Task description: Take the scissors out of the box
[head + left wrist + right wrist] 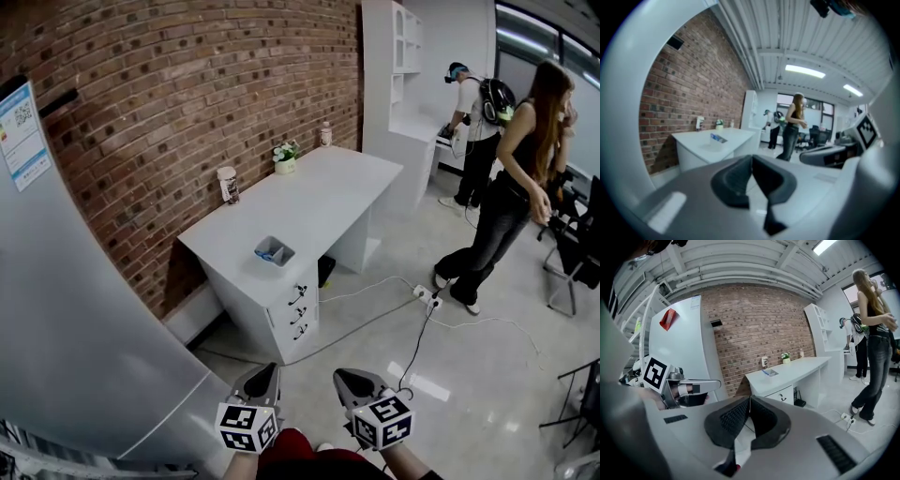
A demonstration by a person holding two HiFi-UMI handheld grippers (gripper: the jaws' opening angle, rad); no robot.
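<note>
A small grey box [274,250] stands near the front edge of the white desk [319,192], with something blue in it that is too small to make out as scissors. The same box shows far off in the left gripper view [717,139] and in the right gripper view [770,373]. Both grippers hang low in front of me, well short of the desk, side by side over the floor. My left gripper [265,375] is shut and empty, its pads meeting at the tips [752,157]. The right gripper [351,379] is likewise shut with nothing between its jaws [750,398].
On the desk stand a paper cup [228,185], a potted plant [285,157] and a bottle [325,134]. Drawers [298,309] face me. A tall white cabinet [66,309] fills the left. A power strip with cables [427,297] lies on the floor. Two people [511,202] stand at the right.
</note>
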